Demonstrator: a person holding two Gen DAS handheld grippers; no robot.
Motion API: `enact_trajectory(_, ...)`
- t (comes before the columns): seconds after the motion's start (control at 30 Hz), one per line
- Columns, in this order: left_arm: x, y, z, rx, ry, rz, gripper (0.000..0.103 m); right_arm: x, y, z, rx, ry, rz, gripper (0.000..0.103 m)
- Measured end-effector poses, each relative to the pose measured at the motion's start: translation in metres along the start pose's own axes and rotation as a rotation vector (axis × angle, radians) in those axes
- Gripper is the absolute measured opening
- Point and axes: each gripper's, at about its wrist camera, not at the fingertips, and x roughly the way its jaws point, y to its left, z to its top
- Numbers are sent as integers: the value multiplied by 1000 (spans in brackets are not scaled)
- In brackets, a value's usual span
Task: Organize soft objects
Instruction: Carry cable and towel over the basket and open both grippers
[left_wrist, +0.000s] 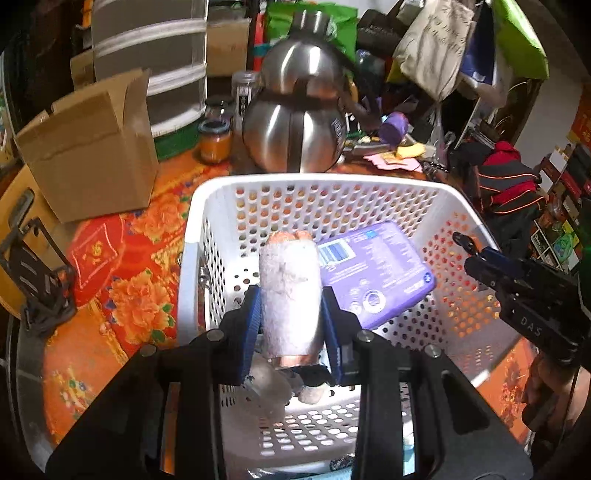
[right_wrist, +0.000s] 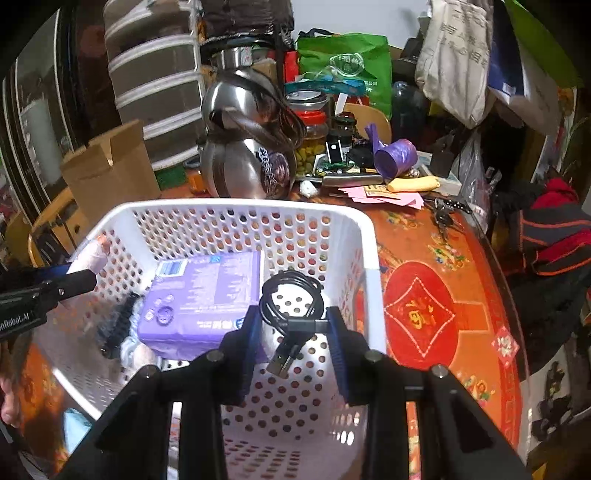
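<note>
Two sets of blue fingers work above a white perforated basket (left_wrist: 192, 266): the left gripper (left_wrist: 291, 314) pinches a rolled pale towel (left_wrist: 290, 291), the right gripper (right_wrist: 293, 332) clamps a coiled black USB cable (right_wrist: 291, 295). A purple tissue pack (right_wrist: 207, 295) lies inside the basket, which stands on a red-and-orange floral desk (right_wrist: 436, 295) before a steel kettle (left_wrist: 295, 136) and a cardboard box (left_wrist: 88, 147).

This is a lived-in home, crowded with household clutter. Beyond the tongs, a surface under a red-and-orange floral cloth (right_wrist: 436, 295) carries a steel kettle (left_wrist: 295, 122), food jars (right_wrist: 312, 144) and a cardboard box (left_wrist: 88, 147). Farther back stand stacked plastic drawers (right_wrist: 155, 85), with cloth tote bags (right_wrist: 454, 55) hanging to the right above folded clothes (left_wrist: 509, 181).
</note>
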Motion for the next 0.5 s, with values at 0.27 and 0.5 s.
enact_trajectory(0.27,13,-1,-4,10,26,5,30,16,11,-2,-36,24,-4,34)
enact_trajectory(0.5,-6,3,-5,3,-38,5,63,7,10,-3,-12,-26,-11,78)
